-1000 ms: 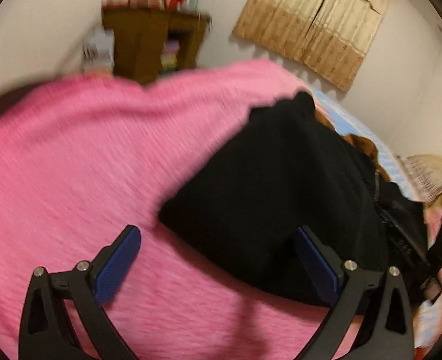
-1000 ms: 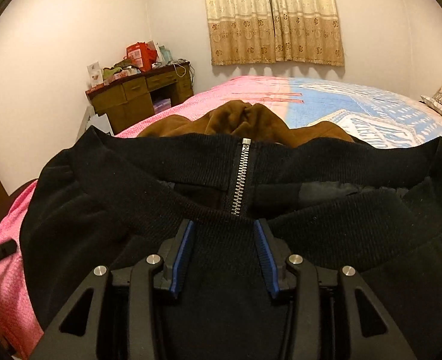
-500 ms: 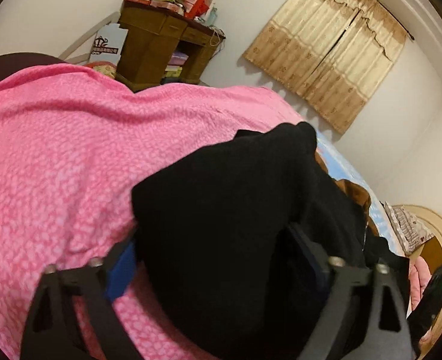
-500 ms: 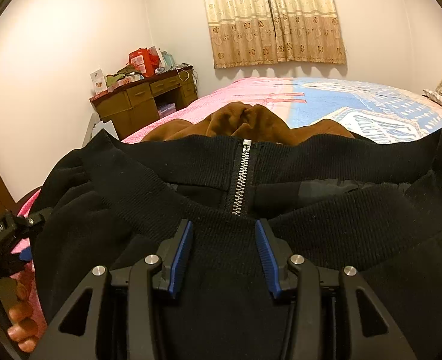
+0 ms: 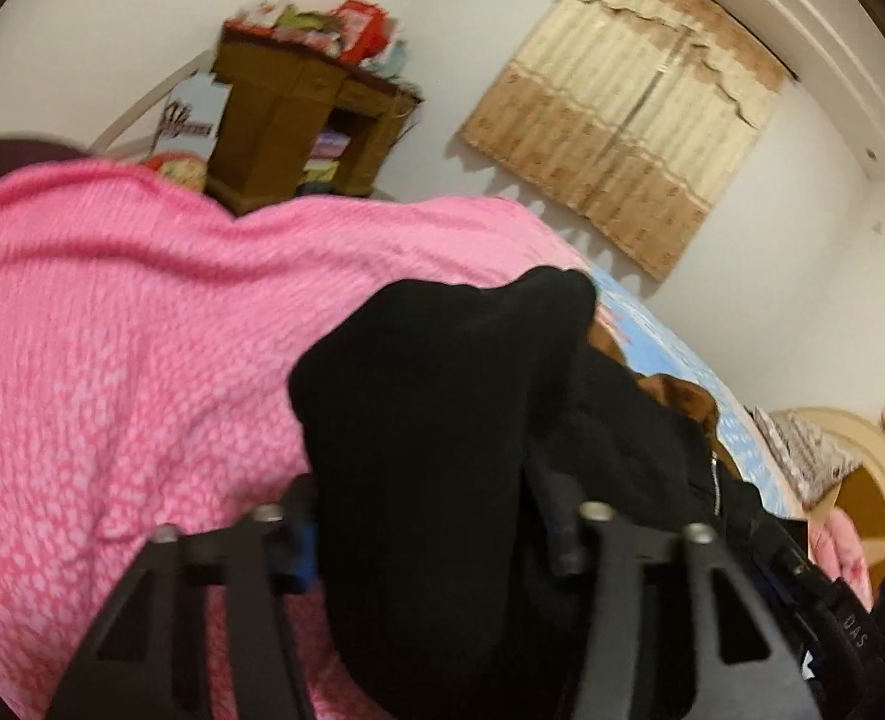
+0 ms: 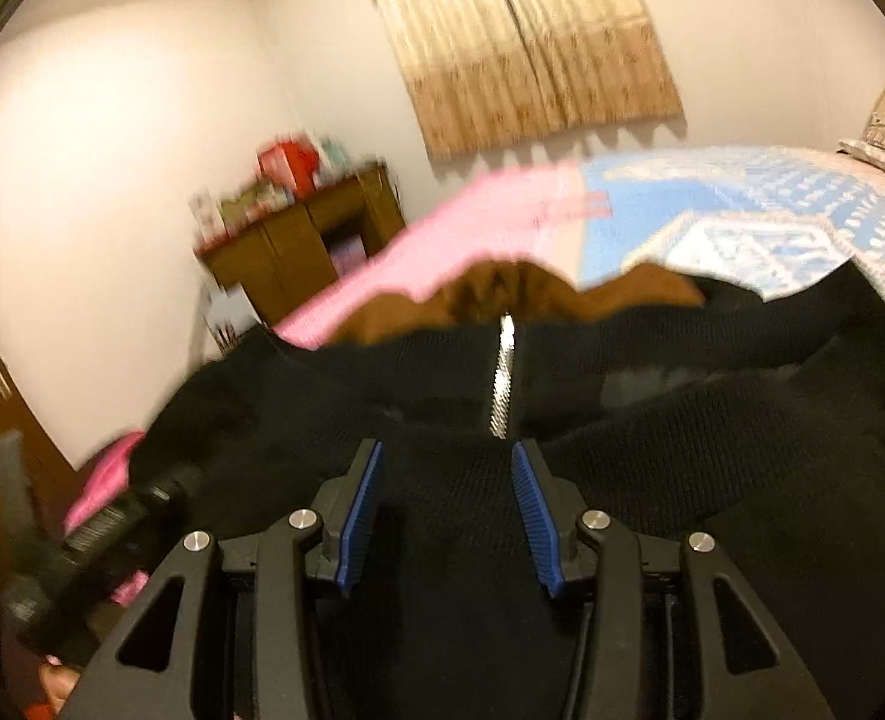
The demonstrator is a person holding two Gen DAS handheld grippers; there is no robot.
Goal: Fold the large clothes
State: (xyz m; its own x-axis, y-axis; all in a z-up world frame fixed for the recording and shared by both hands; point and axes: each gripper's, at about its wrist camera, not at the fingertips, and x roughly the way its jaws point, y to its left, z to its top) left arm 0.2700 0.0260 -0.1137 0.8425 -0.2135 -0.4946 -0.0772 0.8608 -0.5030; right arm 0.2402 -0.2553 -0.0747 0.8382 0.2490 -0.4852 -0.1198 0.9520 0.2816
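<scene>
Black knit fabric fills the lower centre of both wrist views: the black jacket (image 5: pixel 442 420) lies on the pink bedspread (image 5: pixel 112 330), and you have a piece of it in each tool. In the left wrist view your left gripper (image 5: pixel 424 534) has just been closing, and a thick bunched fold of the jacket now sits between its jaws; the blue pad (image 5: pixel 304 546) at lower left of centre is pressed against the cloth, the other pad is mostly buried in it, so the left tool is clamped on the jacket. In the right wrist view your right gripper (image 6: pixel 445 510) stands with both blue pads against a ridge of ribbed knit just below the zipper (image 6: pixel 504 384), jaws part way in and gripping the jacket at the collar edge. Above the collar, centre frame, a brown garment (image 6: pixel 502 294) lies touching the jacket's far edge. Beyond it the bed cover turns from pink to a blue patterned sheet (image 6: pixel 742 210) at upper right. A wooden desk (image 6: pixel 298 240) with clutter on top stands at centre left against the white wall; a beige curtain (image 6: pixel 526 42) hangs at top centre. At lower left of the right wrist view, the other tool's body and fingertips of your hand (image 6: pixel 58 684) show, blurred. Both frames carry motion blur.
</scene>
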